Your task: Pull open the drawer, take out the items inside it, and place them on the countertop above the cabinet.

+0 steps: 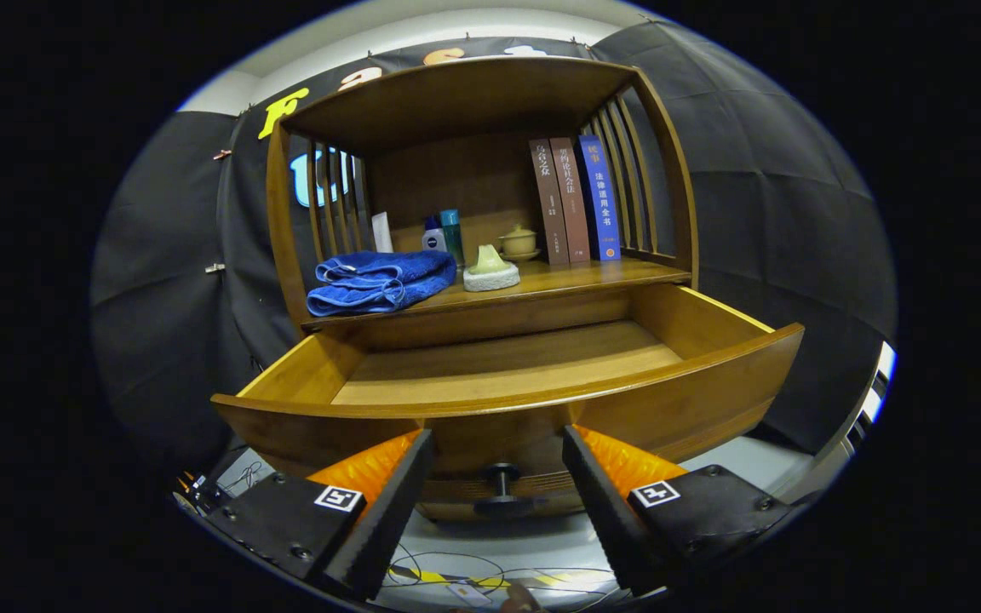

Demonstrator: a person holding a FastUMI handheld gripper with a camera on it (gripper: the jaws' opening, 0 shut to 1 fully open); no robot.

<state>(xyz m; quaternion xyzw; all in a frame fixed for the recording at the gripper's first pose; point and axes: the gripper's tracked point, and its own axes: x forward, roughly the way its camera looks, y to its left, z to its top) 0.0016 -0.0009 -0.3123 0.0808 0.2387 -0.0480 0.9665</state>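
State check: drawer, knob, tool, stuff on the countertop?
drawer: pulled open, visible floor bare
knob: between the fingers, not gripped
tool: open, fingers either side of knob
blue towel: folded, on the countertop
books: upright, at the right end
lidded cup: lid on
bottles: upright, behind towel

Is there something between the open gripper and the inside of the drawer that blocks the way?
Only the drawer front panel. It rises just ahead of the open gripper, whose fingers flank the knob. Above that panel nothing visible blocks reaching in.
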